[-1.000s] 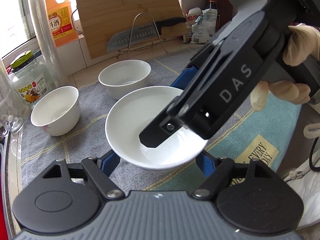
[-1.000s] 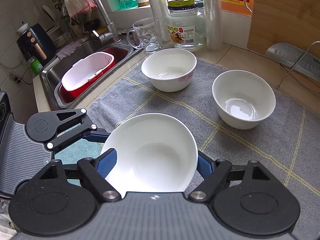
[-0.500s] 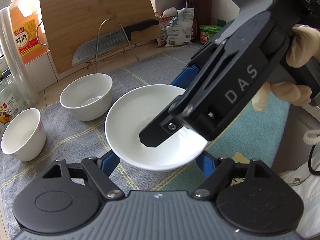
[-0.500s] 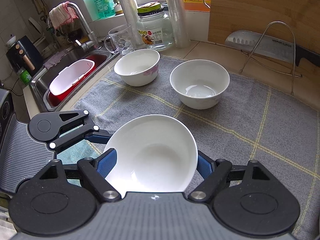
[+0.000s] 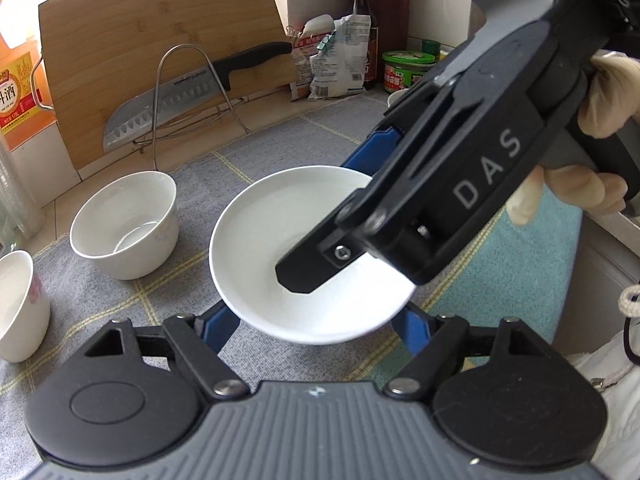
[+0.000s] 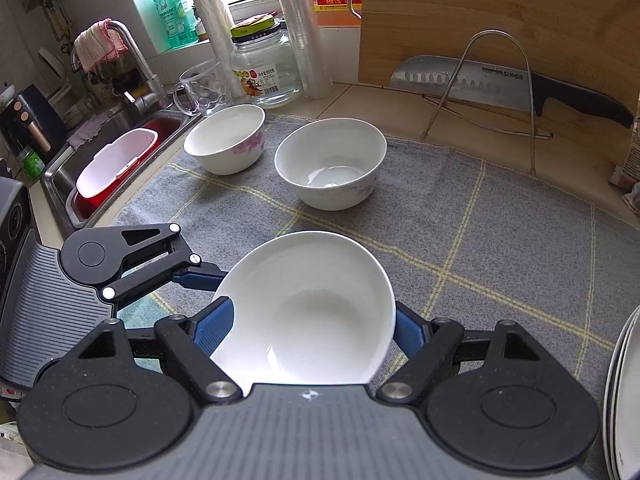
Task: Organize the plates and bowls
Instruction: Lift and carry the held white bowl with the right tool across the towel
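A shallow white bowl (image 5: 280, 240) hangs above the grey checked mat (image 5: 280, 152), gripped from two sides. My left gripper (image 5: 312, 326) is shut on its near rim, blue pads on both sides. My right gripper (image 6: 310, 330) is shut on the same bowl (image 6: 316, 312); in the left wrist view its black body (image 5: 460, 184) reaches over the bowl, held by a gloved hand (image 5: 600, 100). Two deeper bowls stand on the mat: a plain one (image 6: 330, 164) and a pink-flowered one (image 6: 226, 140). Stacked plates (image 6: 624, 392) show at the right edge.
A cleaver (image 6: 480, 80) rests on a wire rack (image 6: 496, 80) against a wooden cutting board (image 6: 500, 12). A sink (image 6: 100, 160) with a red-and-white basin lies on the left, with a glass mug (image 6: 204, 92) and a jar (image 6: 260, 68) behind the bowls. A teal mat (image 5: 512, 264) lies to the right.
Both grippers carried the shallow bowl to the right across the mat. The two deep bowls slid left in both views, and the plates came into sight on the right.
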### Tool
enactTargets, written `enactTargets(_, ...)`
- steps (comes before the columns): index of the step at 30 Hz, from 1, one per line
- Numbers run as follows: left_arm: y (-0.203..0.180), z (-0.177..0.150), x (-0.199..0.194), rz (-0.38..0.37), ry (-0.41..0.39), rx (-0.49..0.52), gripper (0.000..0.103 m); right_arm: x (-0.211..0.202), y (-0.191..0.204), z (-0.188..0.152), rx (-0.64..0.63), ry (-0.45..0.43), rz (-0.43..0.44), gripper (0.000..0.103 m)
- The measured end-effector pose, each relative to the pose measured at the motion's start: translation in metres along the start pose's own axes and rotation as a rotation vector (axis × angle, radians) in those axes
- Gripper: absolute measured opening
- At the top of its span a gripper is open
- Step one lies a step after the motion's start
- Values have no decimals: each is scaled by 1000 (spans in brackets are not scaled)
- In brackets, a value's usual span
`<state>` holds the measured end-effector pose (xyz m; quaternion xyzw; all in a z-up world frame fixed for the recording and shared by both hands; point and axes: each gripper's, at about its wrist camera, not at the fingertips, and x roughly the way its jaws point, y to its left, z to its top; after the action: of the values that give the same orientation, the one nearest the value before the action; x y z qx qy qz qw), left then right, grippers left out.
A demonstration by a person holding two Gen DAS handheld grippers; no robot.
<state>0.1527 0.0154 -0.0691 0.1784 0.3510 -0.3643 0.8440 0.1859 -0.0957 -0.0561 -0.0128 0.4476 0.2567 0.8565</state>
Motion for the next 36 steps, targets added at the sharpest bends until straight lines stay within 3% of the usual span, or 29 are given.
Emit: enactTargets(36,3,13,22,-14,40,-14,82,17,-28,-4,31,31,-9,87)
